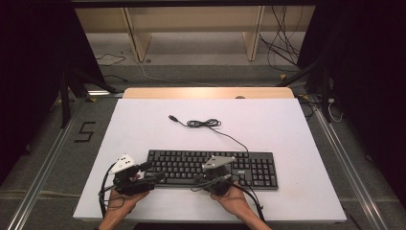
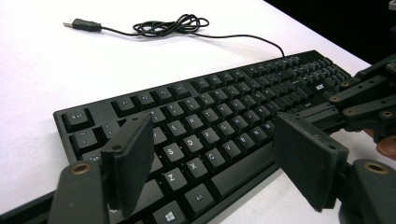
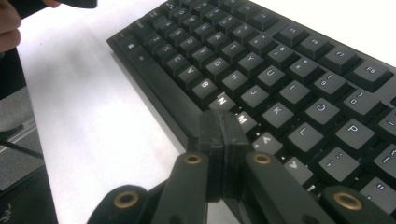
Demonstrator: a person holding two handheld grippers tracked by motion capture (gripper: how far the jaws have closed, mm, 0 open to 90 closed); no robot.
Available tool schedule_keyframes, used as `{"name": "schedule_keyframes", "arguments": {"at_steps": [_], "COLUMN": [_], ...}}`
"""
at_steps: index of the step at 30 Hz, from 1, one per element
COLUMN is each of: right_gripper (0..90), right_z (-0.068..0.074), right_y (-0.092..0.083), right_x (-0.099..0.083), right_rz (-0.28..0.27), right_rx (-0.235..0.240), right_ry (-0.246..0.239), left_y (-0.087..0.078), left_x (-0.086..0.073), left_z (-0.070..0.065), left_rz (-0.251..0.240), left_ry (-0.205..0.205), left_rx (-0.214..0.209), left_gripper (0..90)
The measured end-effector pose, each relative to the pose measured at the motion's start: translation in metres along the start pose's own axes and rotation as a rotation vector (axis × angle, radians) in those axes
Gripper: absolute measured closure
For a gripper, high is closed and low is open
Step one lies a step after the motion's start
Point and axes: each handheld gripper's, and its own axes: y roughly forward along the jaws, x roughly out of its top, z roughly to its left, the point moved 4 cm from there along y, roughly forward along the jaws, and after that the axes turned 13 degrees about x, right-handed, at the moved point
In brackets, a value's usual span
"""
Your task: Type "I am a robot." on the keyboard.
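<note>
White tabletop, black keyboard at 6 o'clock, both grippers at its front edge.

Keyboard lies flat, near the person's side; its cable runs toward 12 o'clock into a loose tangle, USB plug free at approx. 11 o'clock of the board. L gripper released: jaws spread wide, hovering over the board's left end w/ Z, X, C keys showing between them, pads not pressing anything. R gripper clenched: jaws flat together, nothing between, tip just over the bottom letter row near N and M keys. In the high view the L gripper sits at 7 o'clock of the board, the R gripper near its front middle; a hand holds each from below.
</note>
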Motion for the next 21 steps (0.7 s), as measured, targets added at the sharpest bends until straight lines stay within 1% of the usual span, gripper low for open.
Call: {"name": "schedule_keyframes", "arguments": {"at_steps": [1, 4, 7, 11, 21], "right_gripper": [90.0, 90.0, 90.0, 90.0, 90.0], "right_z": [-0.0003, -0.0013, -0.0024, -0.003, -0.0035], "right_y": [0.0001, 0.0011, 0.0017, 0.0018, 0.0036], "right_x": [-0.0003, -0.0009, -0.0013, -0.0014, -0.0027], "right_rz": [0.004, 0.008, 0.011, 0.012, 0.022], "right_rx": [-0.001, -0.005, -0.009, -0.008, -0.004], "right_ry": [-0.001, -0.004, -0.001, 0.001, 0.005], "left_y": [-0.0003, -0.0006, -0.0014, -0.0016, -0.0017], "left_x": [-0.0002, -0.0006, -0.0008, -0.0015, -0.0015], "left_z": [-0.0002, -0.0008, -0.0019, -0.0027, -0.0029], "left_rz": [0.002, 0.002, 0.002, 0.007, 0.005], "left_ry": [0.006, 0.004, -0.01, 0.001, 0.004], "left_rx": [0.0, -0.001, -0.011, -0.01, -0.007], "left_gripper": [29.0, 28.9, 28.8, 28.6, 28.1]}}
